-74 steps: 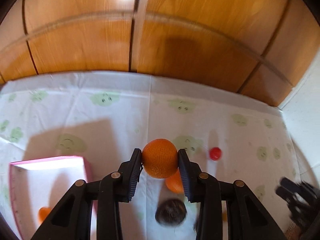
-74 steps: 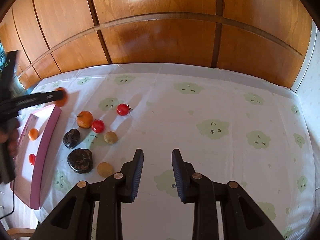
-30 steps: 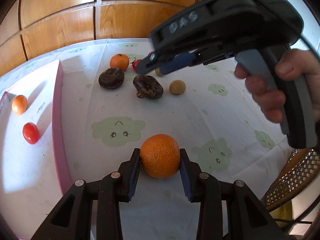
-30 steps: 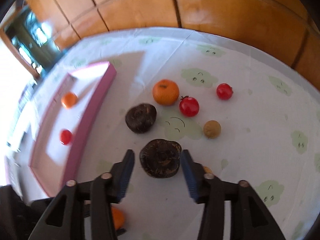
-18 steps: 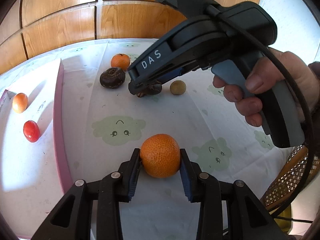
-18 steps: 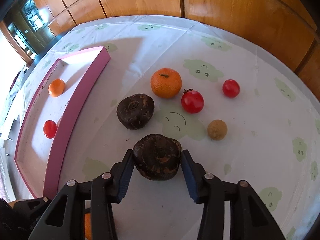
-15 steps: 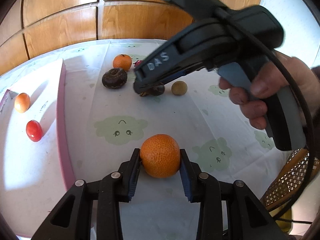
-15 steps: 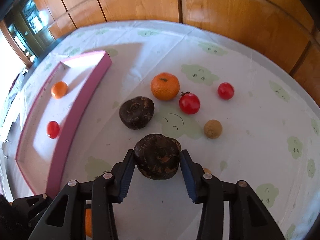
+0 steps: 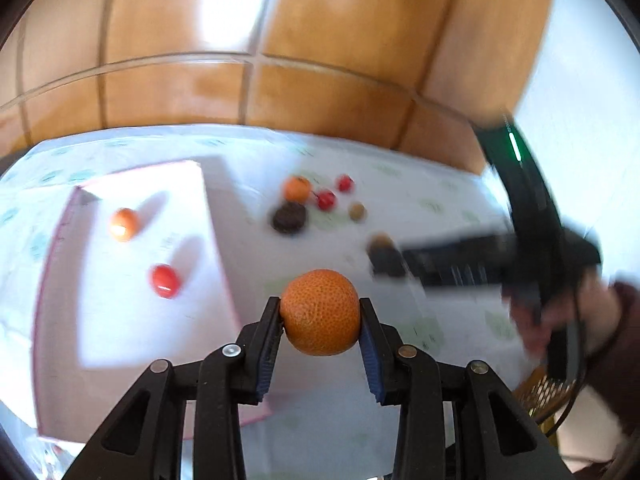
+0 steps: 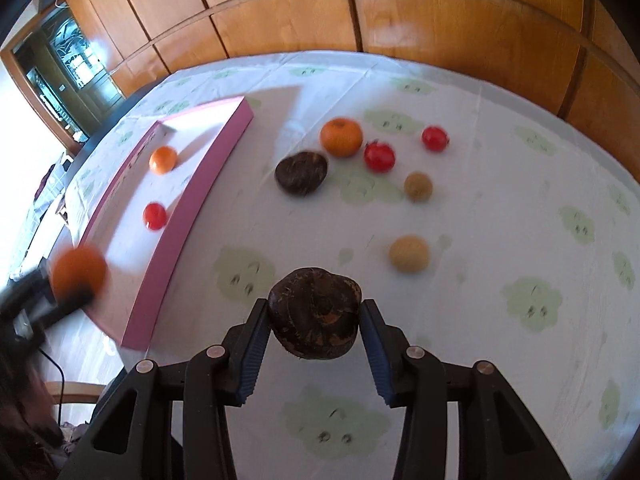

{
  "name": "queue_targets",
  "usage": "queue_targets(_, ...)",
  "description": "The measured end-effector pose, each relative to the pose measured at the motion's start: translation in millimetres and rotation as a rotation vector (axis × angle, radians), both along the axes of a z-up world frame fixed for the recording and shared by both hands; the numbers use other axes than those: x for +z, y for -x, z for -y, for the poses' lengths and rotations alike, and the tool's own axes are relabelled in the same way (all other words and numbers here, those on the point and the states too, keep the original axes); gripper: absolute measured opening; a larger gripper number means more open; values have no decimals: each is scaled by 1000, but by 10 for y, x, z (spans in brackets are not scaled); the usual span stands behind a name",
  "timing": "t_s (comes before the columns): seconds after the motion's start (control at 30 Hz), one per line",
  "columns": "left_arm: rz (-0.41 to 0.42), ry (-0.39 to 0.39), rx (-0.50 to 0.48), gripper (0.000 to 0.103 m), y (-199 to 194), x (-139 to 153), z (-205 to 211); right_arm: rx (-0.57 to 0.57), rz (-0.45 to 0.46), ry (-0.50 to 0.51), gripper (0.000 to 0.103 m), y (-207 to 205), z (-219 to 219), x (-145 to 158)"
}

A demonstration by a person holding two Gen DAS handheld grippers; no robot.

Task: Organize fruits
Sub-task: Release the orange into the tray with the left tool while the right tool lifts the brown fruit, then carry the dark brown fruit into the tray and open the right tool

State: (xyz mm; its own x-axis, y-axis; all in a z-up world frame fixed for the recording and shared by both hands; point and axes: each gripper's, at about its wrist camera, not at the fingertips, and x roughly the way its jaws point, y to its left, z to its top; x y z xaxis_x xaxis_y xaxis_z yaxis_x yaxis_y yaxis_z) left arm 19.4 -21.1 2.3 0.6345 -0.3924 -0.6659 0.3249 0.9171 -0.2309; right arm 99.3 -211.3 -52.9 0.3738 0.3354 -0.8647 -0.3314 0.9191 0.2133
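Carrying an orange point(image 9: 320, 312) clamped in the left tool point(image 9: 320, 320), level with the near corner of the pink tray point(image 10: 188, 216); gripping a dark wrinkled fruit point(image 10: 314, 312) in the right tool point(image 10: 314, 320), above the desk point(image 10: 500, 220). Risking a slip: round, smooth peel, narrow pads, quick swing. Risking a knock between the two tools near the tray edge. Blurred in the left view, so probably, not surely, clear of the rim. Hidden: undersides of both fruits, pad contact behind them.
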Motion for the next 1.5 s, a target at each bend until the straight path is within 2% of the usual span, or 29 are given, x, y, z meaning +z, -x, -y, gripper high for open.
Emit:
queue_targets(0.1,15,21,104,37,-98,131,-308,-2,-14,-3,46,38,-52,-100)
queue_targets(0.23,6,-6,253,37,-310,153,-710,-13,-17,-10,46,58,-86,-169)
queue_targets(0.33,-6,-48,343,37,-494,64,-918,-22,-16,-19,46,53,-75,-168)
queue_targets(0.53,-66,-100,442,37,-766,-179,-1260,-28,-12,-17,46,51,-80,-169)
queue_targets(0.7,-92,-145,470,38,-965,-338,-1306,-33,-11,-18,45,64,-75,-166)
queue_targets(0.83,-43,-171,475,46,-933,-241,-1244,-39,-10,-22,45,70,-75,-165)
queue_targets(1.07,51,-178,488,54,-595,36,-1084,-53,-2,-27,45,97,-64,-167)
queue_targets(1.5,132,-232,363,56,-81,163,-599,-79,9,-21,45,120,-71,-148)
